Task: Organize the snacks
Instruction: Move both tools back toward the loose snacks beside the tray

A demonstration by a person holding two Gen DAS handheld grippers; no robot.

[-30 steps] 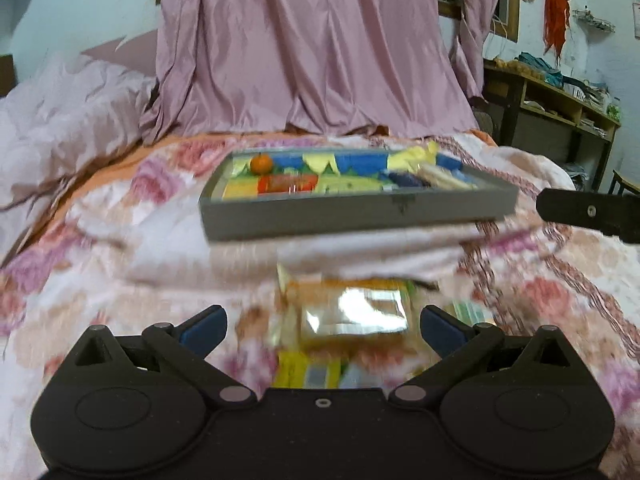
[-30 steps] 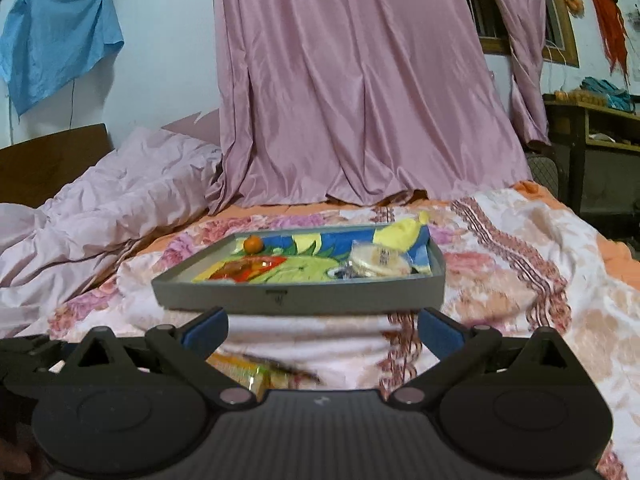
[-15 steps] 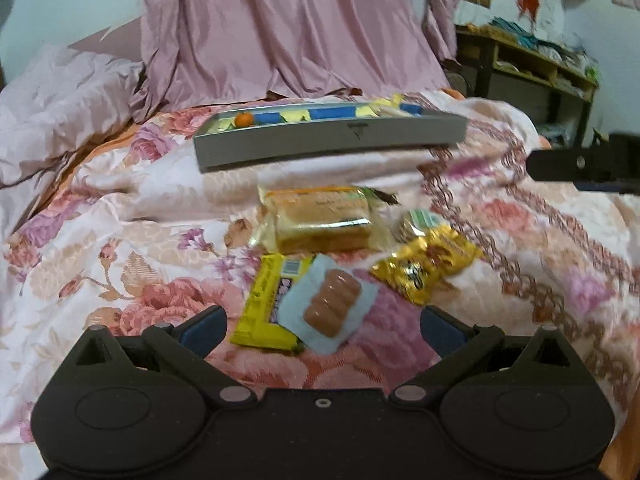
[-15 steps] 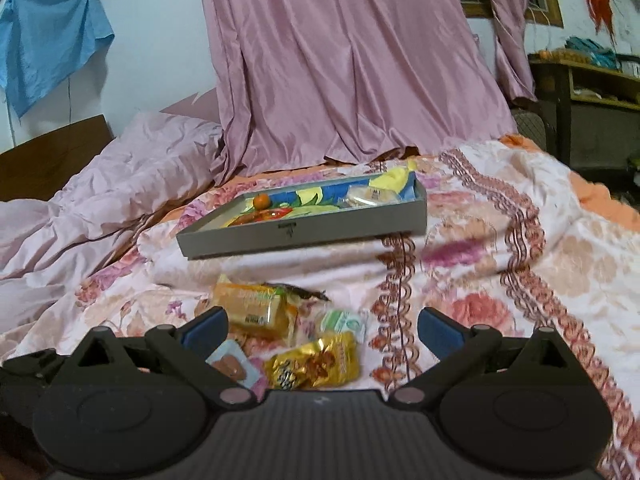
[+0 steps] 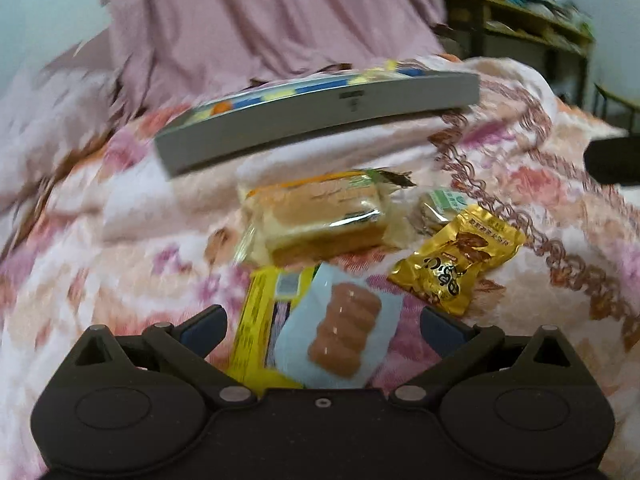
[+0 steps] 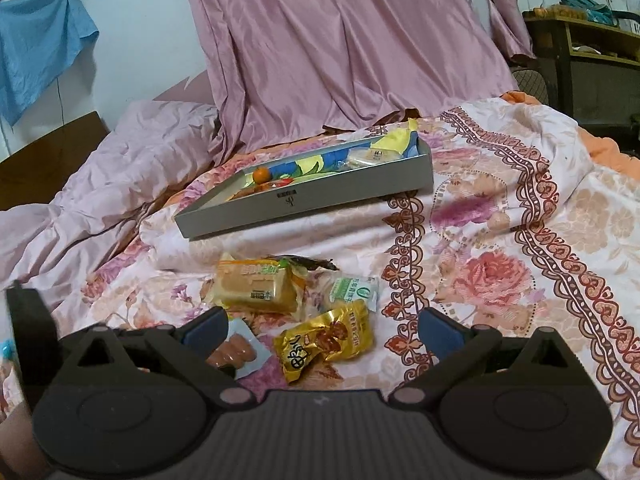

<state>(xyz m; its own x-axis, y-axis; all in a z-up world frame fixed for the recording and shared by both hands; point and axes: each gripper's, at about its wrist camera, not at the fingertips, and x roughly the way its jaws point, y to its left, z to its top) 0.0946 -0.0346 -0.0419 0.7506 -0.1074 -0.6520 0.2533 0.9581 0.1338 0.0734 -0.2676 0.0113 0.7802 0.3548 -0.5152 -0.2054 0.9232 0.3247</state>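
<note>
Grey and shallow, the snack tray (image 6: 304, 204) sits on a floral bedspread (image 6: 500, 264) at the far side of both views, already holding a small orange (image 6: 261, 175) and a round wrapped cake (image 6: 374, 156). Nearer to us, five loose snacks lie bunched together on the cloth: a wrapped sponge cake (image 5: 320, 216), a small green-and-white packet (image 6: 354, 290), a gold foil packet (image 5: 456, 258), a yellow packet (image 5: 256, 324), and a pale blue sausage packet (image 5: 340, 336) resting partly on top of the yellow one.

We see the left gripper (image 5: 322, 326) with its jaws spread wide and empty, poised low over the sausage packet, which lies between its blue fingertips (image 5: 204, 326). The right gripper (image 6: 320, 328) is likewise spread and empty, with the gold packet just ahead of it.

We judge the step in hand to be picking up the sausage packet. Its long axis runs roughly away from us, tilted a little to the right, so the jaws already cross its short side. To do it well, we would lower straight down, close on the packet's edges rather than the sausages, and lift cleanly so the yellow packet underneath is not dragged along. The left view is blurred, so finer detail is uncertain.
</note>
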